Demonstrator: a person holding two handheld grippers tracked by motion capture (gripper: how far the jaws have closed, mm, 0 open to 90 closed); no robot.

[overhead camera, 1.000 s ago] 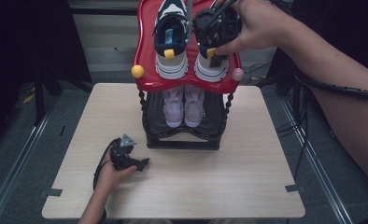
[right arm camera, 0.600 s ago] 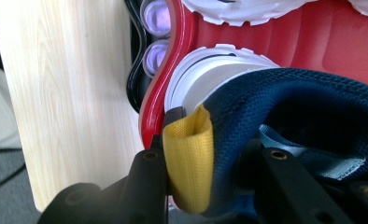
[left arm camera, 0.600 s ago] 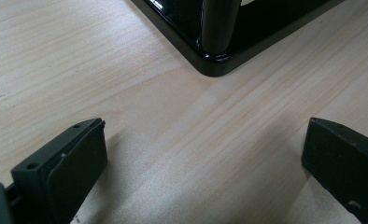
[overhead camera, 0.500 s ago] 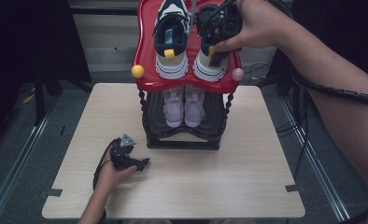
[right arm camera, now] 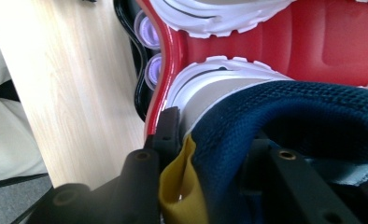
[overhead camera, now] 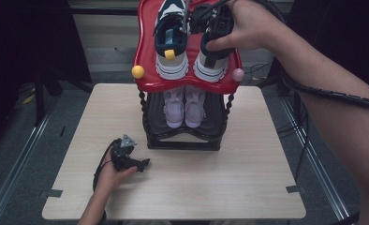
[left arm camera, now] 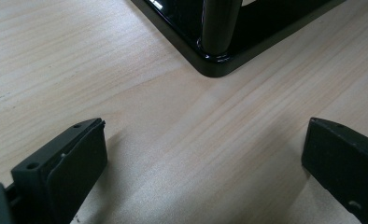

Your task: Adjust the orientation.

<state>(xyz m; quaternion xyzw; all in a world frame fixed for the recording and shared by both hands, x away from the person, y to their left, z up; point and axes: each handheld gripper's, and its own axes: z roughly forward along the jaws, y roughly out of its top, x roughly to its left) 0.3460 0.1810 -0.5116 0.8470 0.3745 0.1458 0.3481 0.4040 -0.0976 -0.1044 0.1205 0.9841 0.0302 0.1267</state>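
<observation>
While the left hand-held gripper (overhead camera: 143,163) stays wide open on the worktop (overhead camera: 220,187), the right hand-held gripper (overhead camera: 216,29), jaws just closing, has shifted slightly and grips the right sneaker's (overhead camera: 210,65) heel collar.

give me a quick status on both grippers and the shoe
Right gripper jaws just closing, clamped on right sneaker heel collar. Left gripper open, idle on table. Nothing blocking.

1. Shoe rack (overhead camera: 182,140): centre of the table (overhead camera: 248,187), towards its far edge.
2. Top tray (overhead camera: 147,82): two sneakers side by side, left sneaker (overhead camera: 172,56), right sneaker (overhead camera: 210,65).
3. Lower shelf: small pair of shoes (overhead camera: 185,105), beneath the tray.
4. Left gripper (overhead camera: 126,157): on the table, lower left of the rack.
</observation>
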